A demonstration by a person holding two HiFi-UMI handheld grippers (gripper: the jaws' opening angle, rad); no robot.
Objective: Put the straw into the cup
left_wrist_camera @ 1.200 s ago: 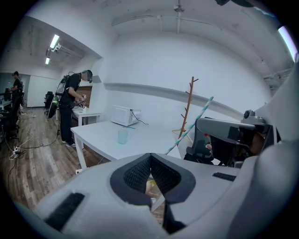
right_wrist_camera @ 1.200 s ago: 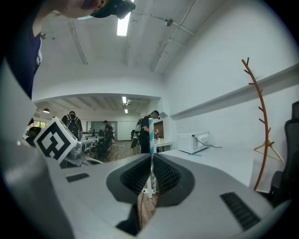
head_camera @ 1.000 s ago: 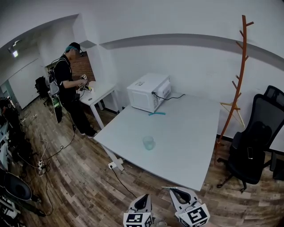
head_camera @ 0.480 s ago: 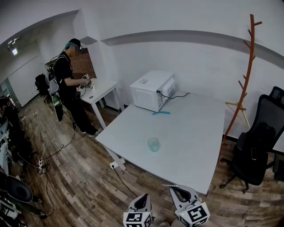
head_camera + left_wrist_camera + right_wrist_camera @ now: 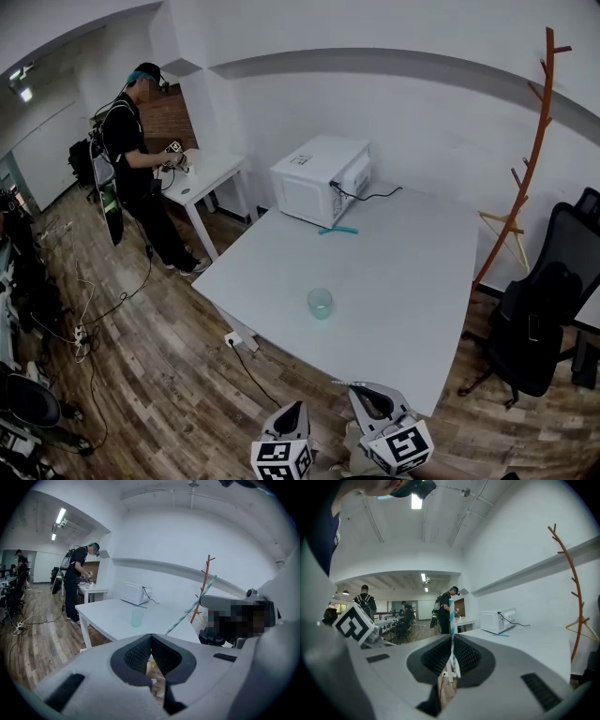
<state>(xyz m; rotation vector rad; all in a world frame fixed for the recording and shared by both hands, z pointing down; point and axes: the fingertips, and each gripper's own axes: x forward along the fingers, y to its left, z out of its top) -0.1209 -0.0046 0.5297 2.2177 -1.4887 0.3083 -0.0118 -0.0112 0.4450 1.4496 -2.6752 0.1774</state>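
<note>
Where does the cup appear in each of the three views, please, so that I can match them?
Head view: the cup stands mid-picture on the white table, toward its near edge.
Left gripper view: the cup sits just left of centre, on the table above the jaws.
Right gripper view: the cup is not in it.
Shared landmark: the microwave at the table's far side, in all three views.

1 cup (image 5: pixel 320 303): translucent, pale green, upright with its mouth open, standing on the white table (image 5: pixel 403 272) toward its near-left part. 1 straw (image 5: pixel 451 616): straight, striped teal and white, clamped between the closed jaws of the right gripper (image 5: pixel 452 641), projecting beyond them, well apart from the cup.
</note>
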